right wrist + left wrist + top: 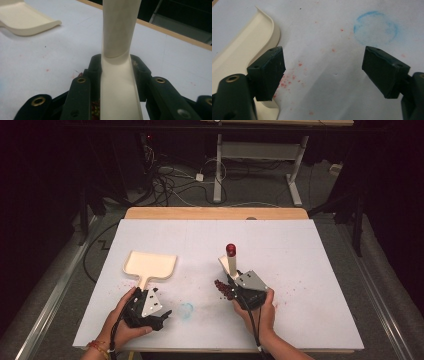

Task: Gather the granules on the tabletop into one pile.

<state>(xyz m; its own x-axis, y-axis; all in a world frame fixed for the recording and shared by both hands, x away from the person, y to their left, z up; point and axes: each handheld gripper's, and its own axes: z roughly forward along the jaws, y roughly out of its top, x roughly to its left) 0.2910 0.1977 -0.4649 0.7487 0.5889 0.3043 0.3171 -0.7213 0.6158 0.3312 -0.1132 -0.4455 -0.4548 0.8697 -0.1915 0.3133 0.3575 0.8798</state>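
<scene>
High view: white paper-covered table point(310, 270) w/ wooden strip along the far edge; lots of bare sheet at 12 and 3 o'clock, near edge runs close under both hands. Cream plastic dustpan point(149, 265) lies flat at approx 10 o'clock from table centre, handle pointing toward the left gripper point(150, 306). Left gripper view: jaws wide, nothing between them, one pad just beside the dustpan's rim, faint blue ring stain point(375, 27) ahead on the paper, red crumbs point(287, 82) scattered between. Left hand wraps the gripper body, low over the table. At centre-right, right gripper point(231, 279) is clamped on a cream plastic brush handle w/ a red tip point(231, 257), tip toward 12 o'clock; dark red bristles point(222, 287) at 7 o'clock of it, by the table. Right hand grips from behind, wrist at the near edge.
</scene>
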